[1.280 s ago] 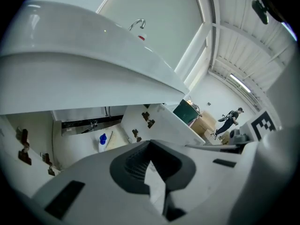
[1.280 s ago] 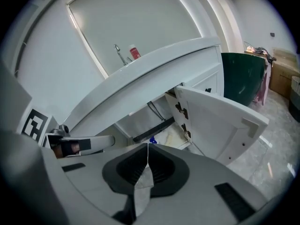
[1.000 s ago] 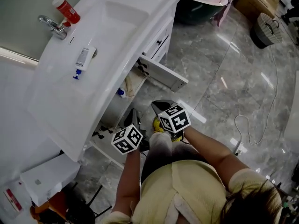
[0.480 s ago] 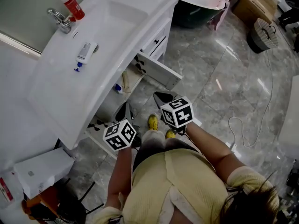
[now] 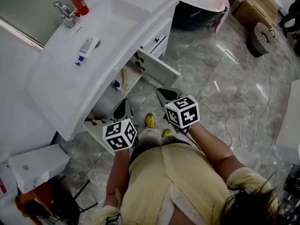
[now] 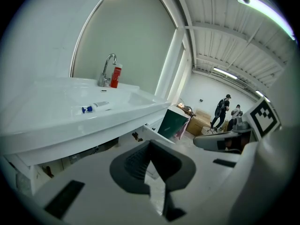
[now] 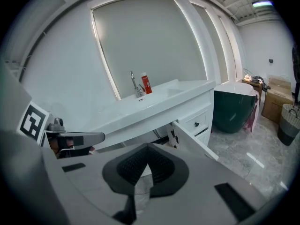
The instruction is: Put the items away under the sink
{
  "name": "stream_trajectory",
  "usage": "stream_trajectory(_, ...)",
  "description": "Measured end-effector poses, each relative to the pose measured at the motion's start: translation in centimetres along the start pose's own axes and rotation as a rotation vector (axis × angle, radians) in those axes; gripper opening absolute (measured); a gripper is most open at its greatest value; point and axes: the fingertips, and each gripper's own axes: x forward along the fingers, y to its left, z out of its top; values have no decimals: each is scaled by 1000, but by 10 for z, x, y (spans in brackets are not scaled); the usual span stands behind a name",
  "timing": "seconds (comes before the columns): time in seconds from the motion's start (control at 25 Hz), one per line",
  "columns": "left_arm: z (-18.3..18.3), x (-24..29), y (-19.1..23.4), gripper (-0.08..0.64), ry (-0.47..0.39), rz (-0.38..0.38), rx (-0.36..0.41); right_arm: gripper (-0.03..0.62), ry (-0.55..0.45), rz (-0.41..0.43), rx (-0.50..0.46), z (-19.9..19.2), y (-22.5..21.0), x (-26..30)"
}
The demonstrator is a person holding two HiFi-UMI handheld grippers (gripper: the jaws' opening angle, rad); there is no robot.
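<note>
Jaws pressed together, empty, on left gripper [image 6: 150, 144] and right gripper [image 7: 147, 147], facing the sink [image 6: 56, 125]

Woven basket [image 5: 261, 39] and cardboard box [image 5: 253, 3] stand on marble floor [image 5: 211, 60].

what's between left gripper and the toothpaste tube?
Nothing in the way: in the head view, only bare white counter and its front edge lie between the left gripper and the toothpaste tube.
</note>
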Motion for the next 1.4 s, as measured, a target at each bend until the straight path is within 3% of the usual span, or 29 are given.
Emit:
stream_trajectory(0.36, -3, -26, -8, 38, -13, 22, 89, 26, -33, 4, -10, 1, 12, -29)
stream_trajectory(1.4, -26, -50, -12, 38, -8, 43, 55, 25, -49, 18, -53, -11, 22, -50)
